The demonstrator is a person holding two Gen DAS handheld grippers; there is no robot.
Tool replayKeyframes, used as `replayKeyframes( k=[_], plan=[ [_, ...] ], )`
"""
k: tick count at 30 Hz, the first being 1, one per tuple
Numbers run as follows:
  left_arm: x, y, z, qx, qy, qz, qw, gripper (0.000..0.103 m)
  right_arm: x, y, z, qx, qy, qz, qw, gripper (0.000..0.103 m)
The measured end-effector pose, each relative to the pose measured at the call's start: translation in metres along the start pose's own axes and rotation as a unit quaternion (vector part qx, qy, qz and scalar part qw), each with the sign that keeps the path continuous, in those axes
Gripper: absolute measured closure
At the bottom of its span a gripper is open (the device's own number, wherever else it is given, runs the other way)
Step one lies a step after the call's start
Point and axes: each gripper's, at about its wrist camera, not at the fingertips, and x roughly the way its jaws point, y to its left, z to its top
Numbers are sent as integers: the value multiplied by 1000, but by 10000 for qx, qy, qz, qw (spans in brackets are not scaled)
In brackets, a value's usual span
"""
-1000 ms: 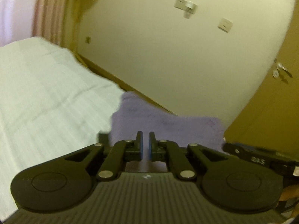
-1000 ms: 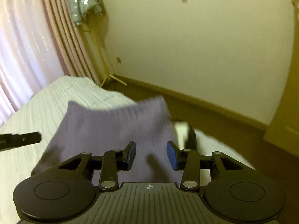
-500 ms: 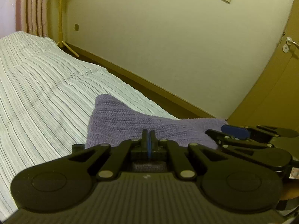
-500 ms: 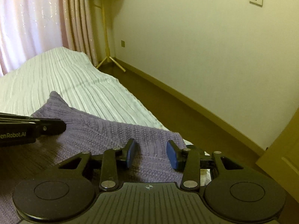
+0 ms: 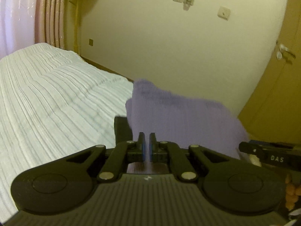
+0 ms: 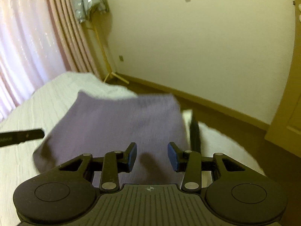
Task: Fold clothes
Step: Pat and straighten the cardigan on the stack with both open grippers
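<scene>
Above the white ribbed bedspread (image 5: 56, 101), a purple knitted garment (image 6: 120, 124) is seen raised and blurred, hanging in front of both cameras. The left gripper (image 5: 147, 146) is pressed together on a thin edge of the garment. The right gripper (image 6: 152, 156) is held spread; garment lies between the blue pads (image 6: 172, 155), but contact cannot be told.

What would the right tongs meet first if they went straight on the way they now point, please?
Most likely the purple knit garment, which fills the view just beyond the open right tongs; blur leaves its exact depth unclear.
</scene>
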Motion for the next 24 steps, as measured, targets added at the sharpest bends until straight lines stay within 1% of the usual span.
replayKeyframes(
  k=[3,4,5,8,10,12,13,15,16,18,19,20,22,24],
  plan=[
    [8,-4,-15,144,125,255,9995,99,9,4,-15,-106,146,-167,9997,61],
    [17,-5,-19,178,250,405,9987,99,14,6,-18,-131,208,-219,9995,61],
    [26,-5,-23,179,355,519,9979,99,19,6,-21,-150,239,-263,9993,61],
    [37,-8,-26,111,449,692,9965,100,28,6,-22,-395,383,-383,9977,62],
    [28,-11,-20,-7,395,724,9966,100,31,4,-15,-388,456,-351,9976,61],
    [11,-13,-15,-140,264,748,9968,101,18,-6,-9,-29,405,-148,9991,61],
    [-1,-15,-14,-145,157,766,9968,101,9,-8,-9,28,327,-102,9994,61],
    [-28,-20,-14,-126,-69,722,9973,101,-10,-11,-8,88,153,-36,9998,61],
    [-37,-24,-15,-113,-132,602,9980,101,-14,-9,-10,89,131,17,9999,61],
    [-42,-34,-22,7,-122,353,9993,101,-18,-4,-14,78,113,129,9998,61],
    [-38,-38,-26,104,-71,272,9996,101,-21,-1,-16,73,104,186,9997,61],
    [-28,-41,-30,205,62,224,9995,101,-16,4,-21,-26,124,143,9998,61],
    [0,-41,-40,304,417,253,9984,101,7,10,-30,-141,324,5,9994,61],
    [5,-43,-44,361,389,334,9980,102,18,14,-32,-237,363,-99,9990,62]
  ],
)
